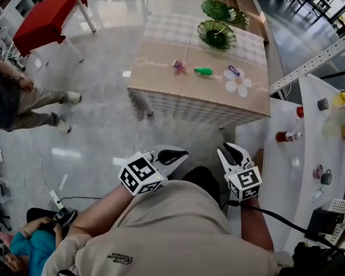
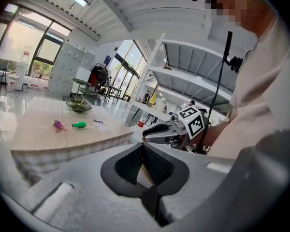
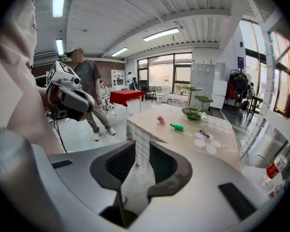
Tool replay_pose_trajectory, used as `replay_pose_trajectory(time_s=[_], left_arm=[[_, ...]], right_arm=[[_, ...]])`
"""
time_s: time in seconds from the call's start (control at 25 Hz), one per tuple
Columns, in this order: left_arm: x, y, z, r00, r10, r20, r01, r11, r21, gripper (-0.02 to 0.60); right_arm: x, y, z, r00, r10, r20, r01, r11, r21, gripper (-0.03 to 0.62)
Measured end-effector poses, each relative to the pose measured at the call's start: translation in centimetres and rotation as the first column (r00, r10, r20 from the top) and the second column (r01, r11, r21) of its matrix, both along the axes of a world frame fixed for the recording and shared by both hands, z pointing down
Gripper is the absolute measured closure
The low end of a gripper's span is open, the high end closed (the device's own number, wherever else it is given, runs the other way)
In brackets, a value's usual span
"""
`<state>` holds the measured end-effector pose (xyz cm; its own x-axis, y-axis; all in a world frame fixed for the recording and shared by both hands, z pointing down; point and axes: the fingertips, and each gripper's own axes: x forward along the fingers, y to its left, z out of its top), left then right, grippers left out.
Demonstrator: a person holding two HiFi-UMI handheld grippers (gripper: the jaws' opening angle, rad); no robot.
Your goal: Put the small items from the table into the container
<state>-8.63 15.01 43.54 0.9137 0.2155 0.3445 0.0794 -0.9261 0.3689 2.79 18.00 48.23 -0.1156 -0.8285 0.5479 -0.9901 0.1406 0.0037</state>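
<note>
1. While the person stands back from it, the table (image 1: 161, 82) lies ahead.
2. A green tiered dish (image 1: 217, 34) sits at its far edge.
3. The left gripper (image 2: 143, 151) has its jaws together, with nothing between them.
4. The right gripper (image 3: 137, 161) has its jaws apart and empty.
5. The pink item (image 1: 178, 67), green item (image 1: 203, 71) and purple item (image 1: 234, 71) lie mid-table, well beyond both pairs of jaws.

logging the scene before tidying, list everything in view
table: 1, beige checked cloth, centre
tiered dish: 1, green, table's far end
pink item: 1, pink, on cloth, left
green item: 1, green, on cloth, middle
purple item: 1, purple, on cloth, right
side table: 1, red, top left
counter: 1, white, right, bearing bottles
bystanders: 2, dark and teal tops, left edge
left claw: 1, grey-black, shut, empty, bottom centre
right claw: 1, grey-black, open, empty, beside it
</note>
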Motion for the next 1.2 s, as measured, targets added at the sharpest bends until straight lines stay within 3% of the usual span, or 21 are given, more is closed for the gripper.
replay_pose_trajectory(time_s=[0.2, 0.48, 0.88, 1.2], left_arm=[[-0.2, -3.1, 0.3, 0.998, -0.056, -0.013, 0.056, 0.998, -0.041, 0.574], [2.3, -8.3, 0.4, 0.986, -0.164, -0.005, 0.164, 0.986, -0.009, 0.574], [11.7, -15.8, -0.7, 0.965, -0.263, 0.014, 0.262, 0.965, 0.029, 0.574], [18.2, -19.7, -1.6, 0.951, -0.306, 0.038, 0.304, 0.951, 0.053, 0.574]], right_arm=[[2.6, -3.7, -0.2, 0.999, -0.009, -0.031, 0.008, 1.0, -0.007, 0.494], [9.1, -9.8, 1.5, 0.997, -0.05, -0.064, 0.049, 0.999, -0.013, 0.494], [22.0, -18.9, 5.7, 0.99, -0.108, -0.094, 0.102, 0.992, -0.068, 0.494], [29.8, -24.1, 11.4, 0.982, -0.158, -0.1, 0.142, 0.978, -0.153, 0.494]])
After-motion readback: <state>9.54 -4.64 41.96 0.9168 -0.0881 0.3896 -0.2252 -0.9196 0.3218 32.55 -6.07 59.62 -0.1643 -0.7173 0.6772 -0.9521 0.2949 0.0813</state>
